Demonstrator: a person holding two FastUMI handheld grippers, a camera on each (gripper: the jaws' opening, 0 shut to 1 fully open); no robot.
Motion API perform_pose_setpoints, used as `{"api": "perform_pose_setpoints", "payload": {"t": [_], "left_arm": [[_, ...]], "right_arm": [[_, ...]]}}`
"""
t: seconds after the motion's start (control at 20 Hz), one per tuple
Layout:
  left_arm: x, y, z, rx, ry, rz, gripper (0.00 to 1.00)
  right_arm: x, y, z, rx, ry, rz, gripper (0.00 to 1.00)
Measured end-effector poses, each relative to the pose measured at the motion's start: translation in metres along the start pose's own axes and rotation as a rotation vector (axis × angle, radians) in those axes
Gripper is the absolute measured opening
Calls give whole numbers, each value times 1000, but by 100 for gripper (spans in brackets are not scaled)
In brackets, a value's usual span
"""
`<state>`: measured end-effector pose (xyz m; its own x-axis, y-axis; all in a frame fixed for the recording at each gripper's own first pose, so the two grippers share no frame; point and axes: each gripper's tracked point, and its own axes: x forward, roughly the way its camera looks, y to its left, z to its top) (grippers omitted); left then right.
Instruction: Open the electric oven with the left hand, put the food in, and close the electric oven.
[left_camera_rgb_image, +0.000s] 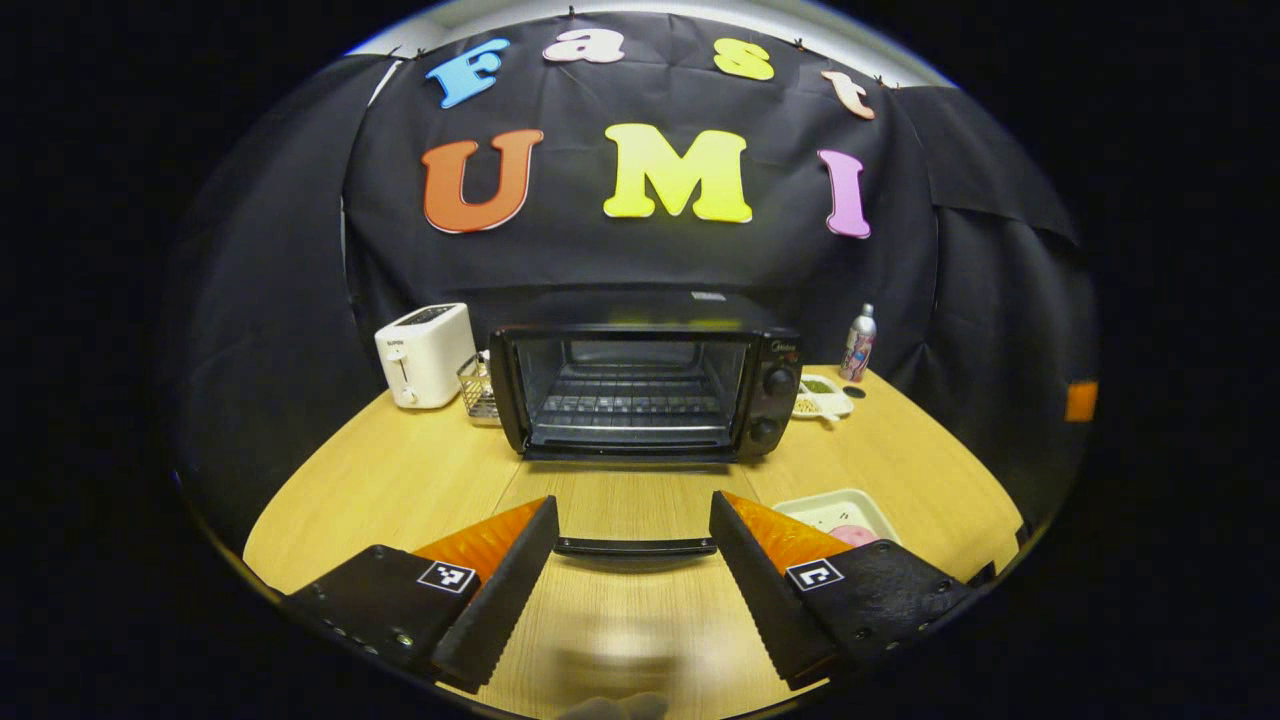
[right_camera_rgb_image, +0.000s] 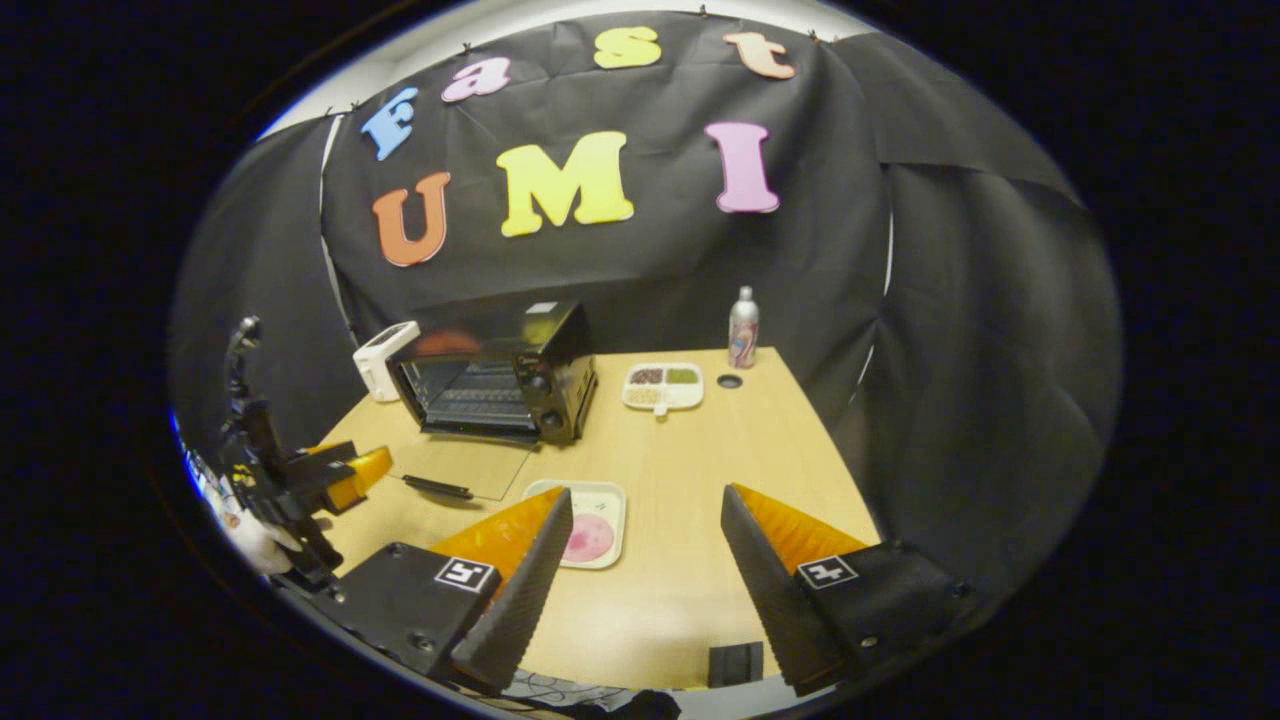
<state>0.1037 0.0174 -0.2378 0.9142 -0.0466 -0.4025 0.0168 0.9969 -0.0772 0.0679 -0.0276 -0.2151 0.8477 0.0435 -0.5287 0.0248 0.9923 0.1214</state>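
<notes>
Oven (left_camera_rgb_image: 640, 390) at the surface's (left_camera_rgb_image: 400, 480) far edge, door (left_camera_rgb_image: 630, 495) lowered flat: opening done. Food, seemingly a pink piece on its tray (right_camera_rgb_image: 585, 520), sits mid-surface, unloaded. Left tongs (left_camera_rgb_image: 634, 545) and right tongs (right_camera_rgb_image: 645, 545) both gape, empty.

left gripper view faces oven (left_camera_rgb_image: 640, 390) head-on, near; right gripper view farther right, sharing oven (right_camera_rgb_image: 495, 385).
</notes>
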Motion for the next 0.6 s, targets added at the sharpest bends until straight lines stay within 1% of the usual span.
{"api": "perform_pose_setpoints", "payload": {"t": [0.05, 0.1, 0.15, 0.2, 0.25, 0.35, 0.4, 0.45, 0.5, 0.6], "left_arm": [[-13, 1, 9, 7, -16, 6, 97], [-25, 0, 20, 20, -36, 9, 97], [-35, 0, 29, 31, -55, 10, 97], [-45, 0, 38, 32, -67, 16, 97], [-55, 1, 46, 25, -79, 24, 97], [-73, 2, 63, 10, -104, 51, 97], [-79, 2, 70, 6, -112, 62, 97], [-85, 2, 77, 3, -121, 80, 97], [-90, 1, 84, 5, -129, 94, 97], [-97, 1, 91, 19, -135, 136, 96]], "right_arm": [[17, -1, -8, 10, 36, 19, 93], [35, 0, -20, 25, 78, 33, 82], [52, 1, -29, 41, 116, 50, 81], [70, 3, -40, 55, 152, 71, 85], [85, 4, -47, 68, 186, 88, 77], [113, 4, -66, 84, 255, 116, 74], [126, 5, -72, 94, 283, 131, 70], [140, 6, -80, 101, 311, 144, 67], [151, 8, -86, 109, 343, 157, 62], [170, 13, -95, 116, 400, 196, 57]]}}
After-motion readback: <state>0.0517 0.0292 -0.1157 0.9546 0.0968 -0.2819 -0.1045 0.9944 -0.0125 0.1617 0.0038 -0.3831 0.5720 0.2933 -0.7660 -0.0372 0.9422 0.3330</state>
